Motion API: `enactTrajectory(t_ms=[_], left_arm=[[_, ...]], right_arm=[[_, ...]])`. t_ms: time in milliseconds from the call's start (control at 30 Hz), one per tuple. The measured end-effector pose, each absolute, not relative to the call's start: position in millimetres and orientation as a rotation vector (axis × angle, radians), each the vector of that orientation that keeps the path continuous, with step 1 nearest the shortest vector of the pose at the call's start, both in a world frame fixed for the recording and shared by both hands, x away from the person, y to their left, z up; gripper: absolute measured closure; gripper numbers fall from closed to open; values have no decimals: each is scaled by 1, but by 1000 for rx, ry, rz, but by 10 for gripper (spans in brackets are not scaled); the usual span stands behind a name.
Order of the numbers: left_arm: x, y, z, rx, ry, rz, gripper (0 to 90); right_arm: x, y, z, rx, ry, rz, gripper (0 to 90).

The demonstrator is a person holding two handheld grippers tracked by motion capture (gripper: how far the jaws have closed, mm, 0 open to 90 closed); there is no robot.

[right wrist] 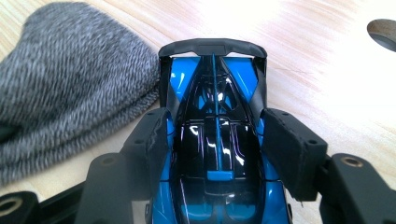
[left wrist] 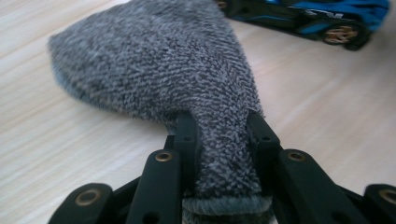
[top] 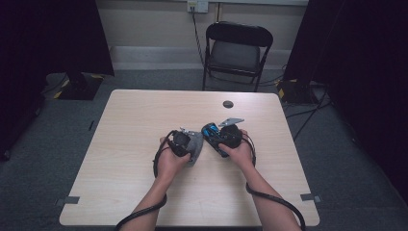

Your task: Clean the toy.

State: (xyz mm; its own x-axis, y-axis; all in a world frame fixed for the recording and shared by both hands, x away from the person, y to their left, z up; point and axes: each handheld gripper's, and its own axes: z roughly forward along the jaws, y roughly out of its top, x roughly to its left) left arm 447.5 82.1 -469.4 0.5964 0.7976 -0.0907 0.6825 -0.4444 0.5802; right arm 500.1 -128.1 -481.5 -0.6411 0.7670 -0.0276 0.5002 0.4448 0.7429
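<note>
A grey knitted cloth [left wrist: 159, 65] lies on the pale wooden table, bunched at one end between the jaws of my left gripper [left wrist: 223, 133], which is shut on it. In the high view the cloth [top: 196, 147] sits just right of the left gripper [top: 185, 142] at mid-table. A blue and black toy car [right wrist: 215, 140] is clamped across its body by my right gripper [right wrist: 217, 140]. The car [top: 211, 134] points toward the cloth, and its side with a gold wheel [left wrist: 322, 21] lies just beyond the cloth. The right gripper [top: 223, 137] is to the right of the left one.
A small round dark hole [top: 228, 104] sits in the table top behind the hands. A black folding chair [top: 235, 50] stands beyond the far edge. Cables trail from both grippers off the near edge. Dark curtains hang at both sides.
</note>
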Motion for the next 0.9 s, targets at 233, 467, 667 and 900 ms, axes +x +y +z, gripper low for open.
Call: enactTrajectory(t_ms=[233,467,667,900], left_arm=[[436,70,-470,2233,1117,253,708],[427,62,-471,2227,1078,215,708],[421,58,-471,2234,1039,185,708],[413,50,-470,2250,985,162,708]], right_arm=[[500,-128,-482,1079,2338,1021,409],[500,-127,-481,1084,2336,1017,409],[500,-127,-481,1088,2336,1015,409],[500,-127,-481,1089,2339,1011,409]])
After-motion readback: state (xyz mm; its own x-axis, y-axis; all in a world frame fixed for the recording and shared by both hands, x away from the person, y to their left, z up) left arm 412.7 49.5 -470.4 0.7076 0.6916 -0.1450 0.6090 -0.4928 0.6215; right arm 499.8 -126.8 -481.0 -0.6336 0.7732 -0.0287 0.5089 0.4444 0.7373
